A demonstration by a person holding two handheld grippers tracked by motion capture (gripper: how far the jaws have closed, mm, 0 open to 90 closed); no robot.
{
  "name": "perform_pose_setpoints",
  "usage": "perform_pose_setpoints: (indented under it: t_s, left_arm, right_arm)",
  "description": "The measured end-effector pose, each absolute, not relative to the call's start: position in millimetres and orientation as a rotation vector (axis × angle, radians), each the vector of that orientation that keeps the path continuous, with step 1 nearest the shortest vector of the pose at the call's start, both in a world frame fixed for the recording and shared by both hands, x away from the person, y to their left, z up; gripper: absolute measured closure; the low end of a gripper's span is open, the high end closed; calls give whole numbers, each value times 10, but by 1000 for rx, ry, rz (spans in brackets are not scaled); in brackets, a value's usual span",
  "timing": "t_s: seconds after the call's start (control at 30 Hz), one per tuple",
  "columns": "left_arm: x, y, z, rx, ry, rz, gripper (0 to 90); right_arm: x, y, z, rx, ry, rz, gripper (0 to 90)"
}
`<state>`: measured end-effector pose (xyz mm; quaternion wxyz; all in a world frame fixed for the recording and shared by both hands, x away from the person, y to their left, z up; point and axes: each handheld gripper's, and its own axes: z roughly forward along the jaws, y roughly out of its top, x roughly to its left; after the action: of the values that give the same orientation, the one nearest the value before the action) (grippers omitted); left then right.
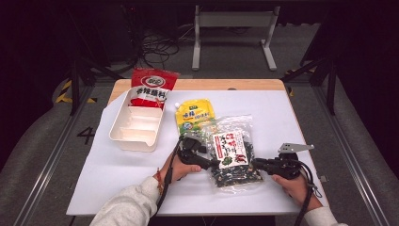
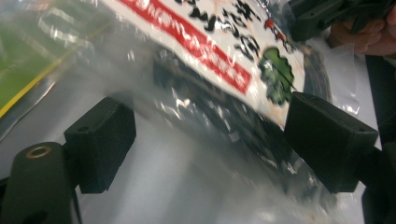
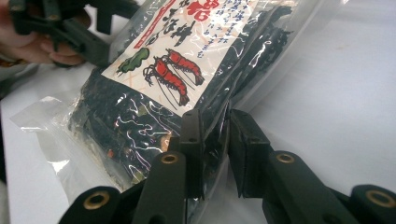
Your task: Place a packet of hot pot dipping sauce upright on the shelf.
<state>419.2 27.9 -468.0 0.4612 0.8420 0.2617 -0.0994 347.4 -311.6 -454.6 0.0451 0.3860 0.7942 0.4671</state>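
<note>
Seaweed bag (image 1: 232, 153) lies on white table (image 1: 291, 117), just beside yellow pouch (image 1: 194, 114). Right gripper (image 3: 215, 140) pinches bag's edge. Left gripper (image 2: 210, 135) spread wide around opposite edge, pads seemingly not pressing; view blurred.

I see the seaweed bag (image 1: 233, 153) lying between my grippers, the sauce pouch (image 1: 194, 114) behind it, the tray (image 1: 136, 125) further left.
</note>
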Motion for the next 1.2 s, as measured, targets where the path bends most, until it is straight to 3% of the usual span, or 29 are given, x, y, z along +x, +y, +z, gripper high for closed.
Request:
perform_pose_setpoints:
  t_s: [0.1,0.27,0.4,0.5,0.7,1.2]
  left_arm:
    - [4182,300,-4640,2033,630,-239,252]
    - [4158,471,-4475,1925,571,-230,537]
    - [4099,527,-4361,1897,518,-193,710]
    - [4008,576,-4199,1860,459,-151,766]
    - [3782,696,-3893,1855,343,26,808]
    - [3665,896,-3761,1812,297,106,810]
  right_arm:
    - [3446,-3038,-4536,1137,2437,1409,755]
    - [3396,-2987,-4488,1077,2427,1411,757]
    - [3354,-2950,-4430,1046,2399,1426,764]
    - [3312,-2929,-4375,1020,2356,1454,755]
    - [3236,-2846,-4265,962,2295,1486,736]
    - [3179,-2839,-4222,912,2293,1415,564]
